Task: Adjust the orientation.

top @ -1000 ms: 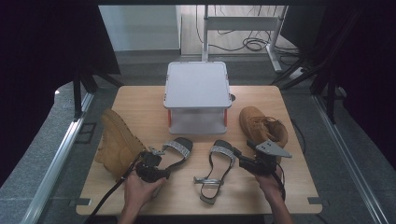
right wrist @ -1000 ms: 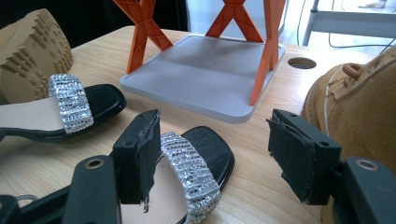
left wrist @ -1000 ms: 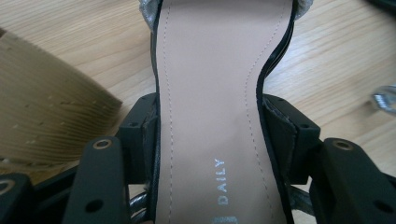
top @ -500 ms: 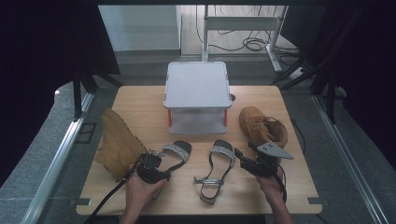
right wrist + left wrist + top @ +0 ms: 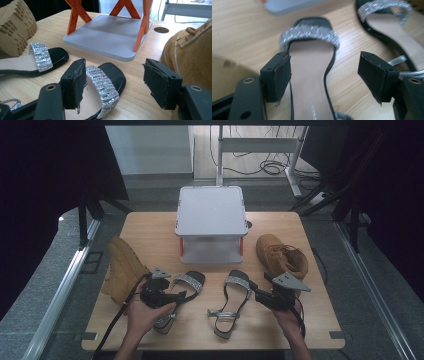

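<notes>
On the pale wooden table (image 5: pixel 150 227) two black flat sandals with glittering silver toe straps lie side by side, toes toward the grey two-tier shoe rack with orange legs (image 5: pixel 211 222), as if lined up as a pair ready to go onto its shelf. The left sandal (image 5: pixel 181 289) rests flat beneath the left gripper (image 5: pixel 172 296); in the left gripper view its tan insole (image 5: pixel 310 75) runs up between the two black pads (image 5: pixel 282 75), which stand apart with wood showing on the right side. These jaws have just been opening, and they press on nothing: the sandal looks set down and released. The right sandal (image 5: pixel 232 300) lies just beside the right gripper (image 5: pixel 260 296), whose jaws also stand wide and empty, the sparkly strap (image 5: pixel 102 85) lying on the table beyond and between them in the right gripper view; that hand seems to wait near the toe for its own move. A tan suede boot lying on its side (image 5: pixel 122 270) sits at the table's left edge, its lugged sole turned up, and a matching upright tan boot (image 5: pixel 280 255) stands at the right, both near the sandals and out of the rack's way. Compared with a second ago, the left gripper has lifted a little off the sandal, while the right sandal, both boots and the right hand keep their places.
</notes>
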`<state>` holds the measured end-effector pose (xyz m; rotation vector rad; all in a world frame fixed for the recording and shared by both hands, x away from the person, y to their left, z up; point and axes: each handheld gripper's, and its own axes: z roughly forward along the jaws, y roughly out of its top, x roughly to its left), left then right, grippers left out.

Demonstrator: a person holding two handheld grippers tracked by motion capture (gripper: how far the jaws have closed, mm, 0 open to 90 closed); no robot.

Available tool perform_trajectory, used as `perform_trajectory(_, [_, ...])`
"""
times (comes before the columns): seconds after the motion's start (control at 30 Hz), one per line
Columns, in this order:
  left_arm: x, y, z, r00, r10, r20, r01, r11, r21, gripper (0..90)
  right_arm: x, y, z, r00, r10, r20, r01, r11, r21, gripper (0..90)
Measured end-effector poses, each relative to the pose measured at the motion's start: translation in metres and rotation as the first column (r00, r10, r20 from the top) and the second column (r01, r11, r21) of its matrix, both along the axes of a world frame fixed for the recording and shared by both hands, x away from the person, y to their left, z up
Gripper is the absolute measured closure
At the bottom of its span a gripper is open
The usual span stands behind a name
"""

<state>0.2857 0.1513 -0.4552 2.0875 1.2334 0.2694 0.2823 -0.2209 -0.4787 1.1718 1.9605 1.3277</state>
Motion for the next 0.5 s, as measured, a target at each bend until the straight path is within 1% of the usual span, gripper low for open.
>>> perform_trajectory(0.07, [0.003,0.001,0.001,0.9998,-0.022,0.002,0.022,0.9998,-0.003,26.7,-0.001,0.002,0.000,1.0000,-0.001,-0.001,0.001,1.000,0.000,35.1])
perform_trajectory(0.1, [0.003,0.001,0.001,0.9998,-0.022,0.002,0.022,0.9998,-0.003,27.2,-0.001,0.002,0.000,1.0000,-0.001,-0.001,0.001,1.000,0.000,35.1])
perform_trajectory(0.13, [0.004,0.005,0.001,0.9990,-0.043,0.014,0.043,0.9989,-0.020,27.4,-0.002,0.004,0.001,1.0000,-0.003,0.000,0.003,1.000,0.004,36.1])
perform_trajectory(0.23, [0.005,0.008,0.002,0.9974,-0.068,0.023,0.068,0.9974,-0.023,27.8,-0.005,0.007,0.001,1.0000,-0.009,0.000,0.009,1.000,-0.006,39.0])
perform_trajectory(0.27, [0.004,0.010,0.002,0.9966,-0.076,0.033,0.077,0.9967,-0.025,28.8,-0.005,0.008,0.001,1.0000,-0.007,-0.006,0.007,1.000,-0.007,40.1])
perform_trajectory(0.3, [0.004,0.010,0.002,0.9966,-0.076,0.033,0.077,0.9967,-0.025,30.4,-0.005,0.008,0.001,1.0000,-0.007,-0.006,0.007,1.000,-0.007,40.1])
perform_trajectory(0.33, [0.003,0.013,0.003,0.9954,-0.082,0.050,0.084,0.9957,-0.039,30.7,-0.007,0.009,0.002,0.9999,-0.002,-0.014,0.002,1.000,-0.003,42.5])
perform_trajectory(0.37, [0.002,0.014,0.002,0.9949,-0.086,0.053,0.088,0.9950,-0.045,30.7,-0.009,0.009,0.003,0.9998,-0.001,-0.021,0.001,1.000,0.001,43.9])
perform_trajectory(0.47, [0.001,0.017,-0.001,0.9948,-0.091,0.046,0.093,0.9947,-0.043,30.3,-0.015,0.009,0.004,0.9994,0.002,-0.033,-0.001,1.000,0.013,47.9])
perform_trajectory(0.5, [0.001,0.018,-0.002,0.9950,-0.090,0.043,0.092,0.9948,-0.042,30.1,-0.017,0.009,0.004,0.9992,-0.002,-0.041,0.002,1.000,0.017,51.2])
